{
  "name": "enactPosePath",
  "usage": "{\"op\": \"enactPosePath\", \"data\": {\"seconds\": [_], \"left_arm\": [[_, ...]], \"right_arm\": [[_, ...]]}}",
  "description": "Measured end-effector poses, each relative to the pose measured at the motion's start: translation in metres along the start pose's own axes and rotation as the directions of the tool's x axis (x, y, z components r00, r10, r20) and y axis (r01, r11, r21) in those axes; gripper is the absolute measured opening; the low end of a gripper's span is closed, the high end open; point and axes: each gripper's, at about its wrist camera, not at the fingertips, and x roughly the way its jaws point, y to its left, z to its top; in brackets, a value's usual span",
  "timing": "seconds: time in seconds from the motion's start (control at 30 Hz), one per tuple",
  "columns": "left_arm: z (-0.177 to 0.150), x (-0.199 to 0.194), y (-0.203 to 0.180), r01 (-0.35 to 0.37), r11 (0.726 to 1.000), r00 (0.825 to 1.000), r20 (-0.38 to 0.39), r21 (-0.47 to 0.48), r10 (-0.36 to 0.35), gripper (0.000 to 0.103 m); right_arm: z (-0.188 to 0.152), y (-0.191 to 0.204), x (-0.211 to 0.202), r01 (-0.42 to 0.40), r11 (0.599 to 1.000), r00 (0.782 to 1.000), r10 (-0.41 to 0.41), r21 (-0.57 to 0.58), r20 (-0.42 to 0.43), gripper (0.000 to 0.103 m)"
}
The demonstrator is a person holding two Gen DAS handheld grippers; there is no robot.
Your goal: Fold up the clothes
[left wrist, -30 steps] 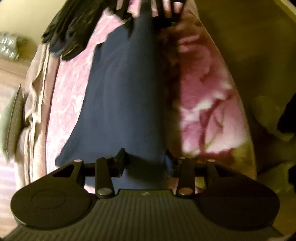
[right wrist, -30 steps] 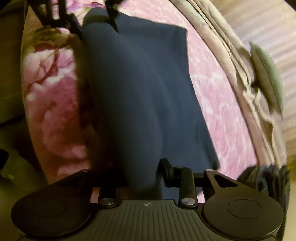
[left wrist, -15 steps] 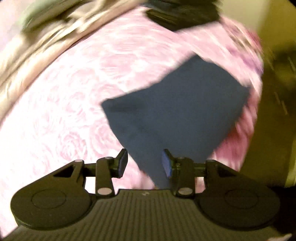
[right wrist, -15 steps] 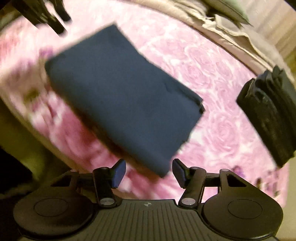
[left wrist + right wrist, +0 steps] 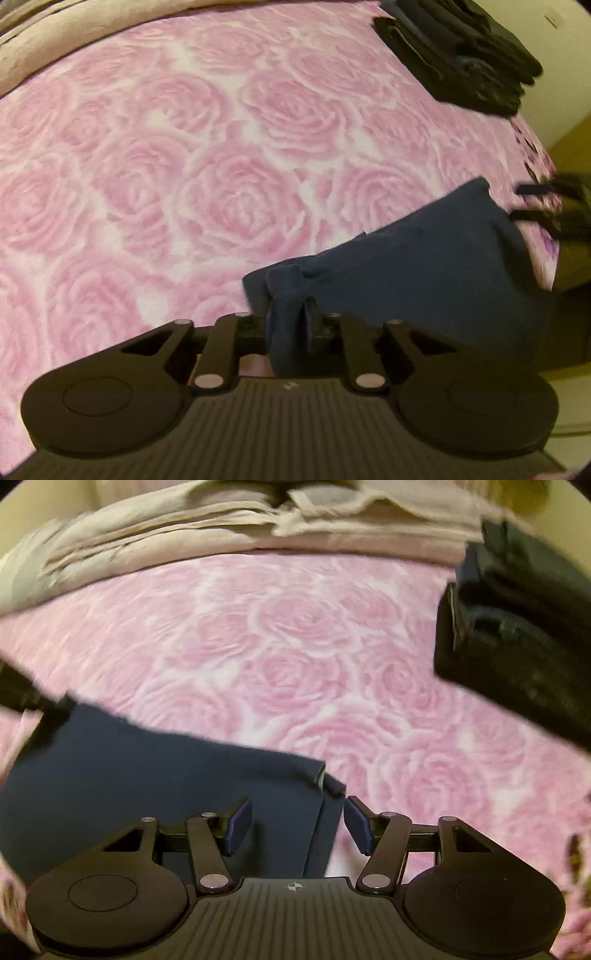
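On rose blanket point(image 5: 229, 155): navy cloth point(image 5: 424, 273) folded, corner bunched in L tongs point(image 5: 288, 328)

A navy garment point(image 5: 155, 775) — folded flat, one corner bunched up — lies on the rose-patterned bedspread point(image 5: 295, 646).

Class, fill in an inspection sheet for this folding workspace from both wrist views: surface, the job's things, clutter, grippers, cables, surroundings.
Surface: pink rose-patterned blanket, mostly bare.
Job's things: folded navy garment at the blanket's near edge; dark folded stack at the far right.
Clutter: rumpled beige bedding along the far side.
Grippers: left gripper has just been closing and pinches a corner of the navy garment; right gripper open, jaws astride the garment's corner, pads apart from it.
Cables: nothing seen.
Surroundings: pale wall beyond the stack.
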Motion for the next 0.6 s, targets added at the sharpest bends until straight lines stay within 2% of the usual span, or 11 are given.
{"op": "enactPosePath", "data": {"seconds": [0.1, 0.2, 0.27, 0.3, 0.37, 0.47, 0.5, 0.6], "left_arm": [[-0.002, 0.004, 0.002, 0.014, 1.0, 1.0, -0.002, 0.016, -0.014, 0.009], [-0.001, 0.005, 0.003, 0.02, 1.0, 1.0, -0.001, 0.006, -0.02, 0.008], [0.001, 0.003, -0.003, 0.007, 0.999, 1.0, 0.011, 0.046, -0.007, 0.005], [0.002, -0.002, -0.009, 0.0, 0.996, 0.999, 0.037, 0.087, -0.003, 0.004], [0.003, -0.019, -0.027, -0.005, 0.983, 0.993, 0.115, 0.184, -0.017, 0.004], [0.008, -0.034, -0.039, 0.001, 0.972, 0.983, 0.179, 0.234, -0.044, 0.004], [0.009, -0.029, -0.037, -0.006, 0.975, 0.985, 0.169, 0.221, -0.033, 0.004], [0.01, 0.001, -0.018, -0.035, 0.993, 0.997, 0.074, 0.117, 0.026, 0.005]], "right_arm": [[0.005, -0.019, 0.027, -0.051, 0.992, 0.998, 0.055, 0.117, -0.027, 0.059], [0.006, -0.024, 0.04, -0.068, 0.988, 0.995, 0.077, 0.138, -0.058, 0.058], [0.004, -0.028, 0.04, -0.083, 0.982, 0.994, 0.093, 0.17, -0.05, 0.02], [0.005, -0.031, 0.038, -0.079, 0.98, 0.995, 0.089, 0.185, -0.048, 0.004], [0.006, -0.03, 0.025, -0.061, 0.982, 0.998, 0.066, 0.178, -0.024, 0.004], [0.002, -0.032, 0.01, -0.031, 0.982, 0.999, 0.033, 0.184, -0.004, 0.004], [0.0, -0.033, 0.006, -0.021, 0.982, 1.0, 0.022, 0.189, 0.001, 0.004], [-0.005, -0.034, 0.006, -0.005, 0.982, 1.0, 0.006, 0.191, -0.005, 0.004]]}}
